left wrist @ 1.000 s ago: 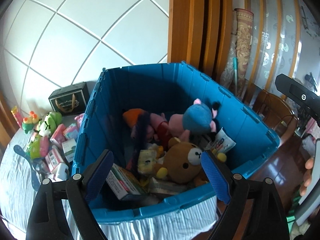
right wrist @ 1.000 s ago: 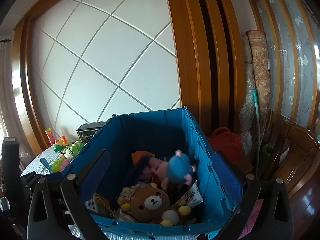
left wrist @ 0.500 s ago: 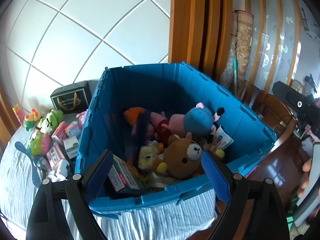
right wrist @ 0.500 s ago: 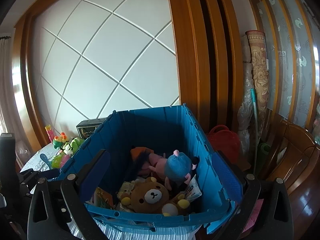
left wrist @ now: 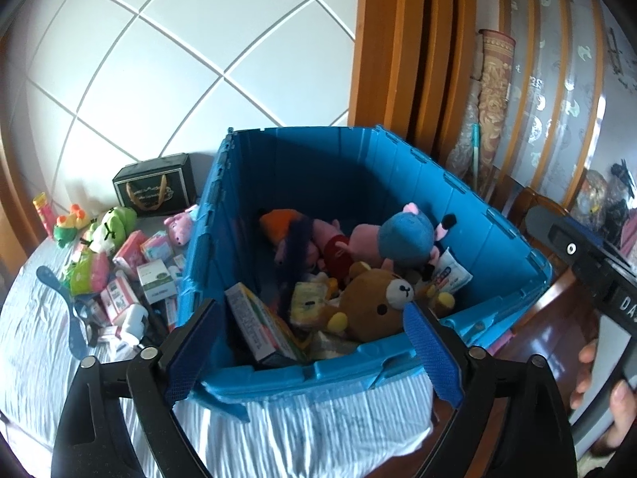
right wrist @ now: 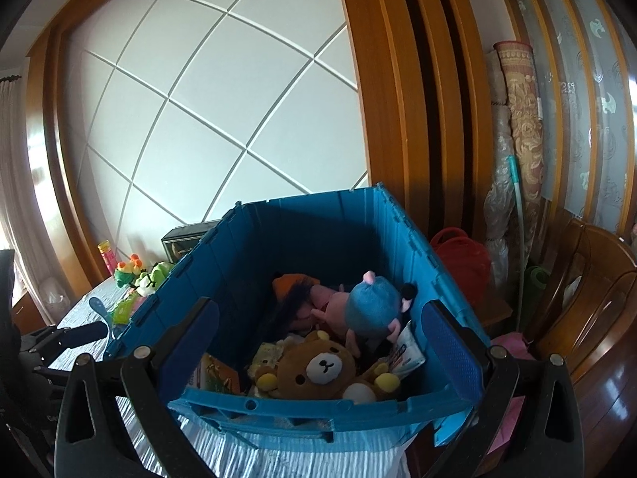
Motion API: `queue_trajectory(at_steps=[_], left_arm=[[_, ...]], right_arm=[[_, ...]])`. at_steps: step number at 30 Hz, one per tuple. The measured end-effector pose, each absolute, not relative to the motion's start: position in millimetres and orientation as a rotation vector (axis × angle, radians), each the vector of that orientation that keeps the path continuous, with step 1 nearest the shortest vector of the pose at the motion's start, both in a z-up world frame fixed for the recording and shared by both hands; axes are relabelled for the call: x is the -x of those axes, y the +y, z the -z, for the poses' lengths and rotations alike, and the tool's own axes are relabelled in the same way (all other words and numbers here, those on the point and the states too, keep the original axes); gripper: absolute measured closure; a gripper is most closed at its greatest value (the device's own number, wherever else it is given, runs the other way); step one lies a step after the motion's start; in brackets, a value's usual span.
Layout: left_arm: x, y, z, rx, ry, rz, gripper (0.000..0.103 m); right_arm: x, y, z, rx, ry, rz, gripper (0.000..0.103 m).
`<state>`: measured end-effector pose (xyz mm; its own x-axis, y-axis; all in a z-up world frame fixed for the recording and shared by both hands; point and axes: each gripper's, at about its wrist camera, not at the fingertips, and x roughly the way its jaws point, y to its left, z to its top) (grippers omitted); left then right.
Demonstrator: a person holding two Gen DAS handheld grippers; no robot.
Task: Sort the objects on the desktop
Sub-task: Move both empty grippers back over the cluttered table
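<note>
Blue plastic crate [left wrist: 458,215] sits on the white-clothed table [left wrist: 326,430], packed with plush: brown bear [left wrist: 374,298], blue-headed pig doll [left wrist: 402,235], plus a green-and-white carton [left wrist: 262,326] leaning on the near wall. Left wrist view alone shows the unsorted pile left of the crate: green frog plush [left wrist: 113,225], small pink and white boxes [left wrist: 155,279], black gift box [left wrist: 153,191], and a hand [left wrist: 597,390] gripping the other tool's handle at far right. Right wrist view alone shows the red bag [right wrist: 464,259] and rolled mat [right wrist: 521,119] behind the crate. Left gripper [left wrist: 314,352]: jaws wide, just been opening, nothing between the pads, touching nothing. Right gripper [right wrist: 318,354]: jaws spread wide, empty, hanging before the crate's near rim.
</note>
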<state>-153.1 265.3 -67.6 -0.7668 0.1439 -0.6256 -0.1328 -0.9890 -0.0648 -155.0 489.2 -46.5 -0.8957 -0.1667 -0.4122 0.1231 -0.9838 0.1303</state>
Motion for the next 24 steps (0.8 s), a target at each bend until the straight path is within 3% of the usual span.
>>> queue_trajectory(at_steps=[9, 18, 24], left_arm=[[125.0, 184.8, 76.1, 1.019, -0.105, -2.961, 0.006], [116.1, 11.1, 122.9, 1.184, -0.271, -3.091, 0.006], [115.3, -111.1, 155.1, 1.308, -0.217, -3.169, 0.006]], right_arm=[[144.9, 433.8, 52.2, -0.598, -0.178, 2.804, 0.000], [150.1, 290.2, 59.2, -0.608, -0.107, 2.613, 0.000], [154.1, 169.2, 80.8, -0.660, -0.087, 2.537, 0.000]])
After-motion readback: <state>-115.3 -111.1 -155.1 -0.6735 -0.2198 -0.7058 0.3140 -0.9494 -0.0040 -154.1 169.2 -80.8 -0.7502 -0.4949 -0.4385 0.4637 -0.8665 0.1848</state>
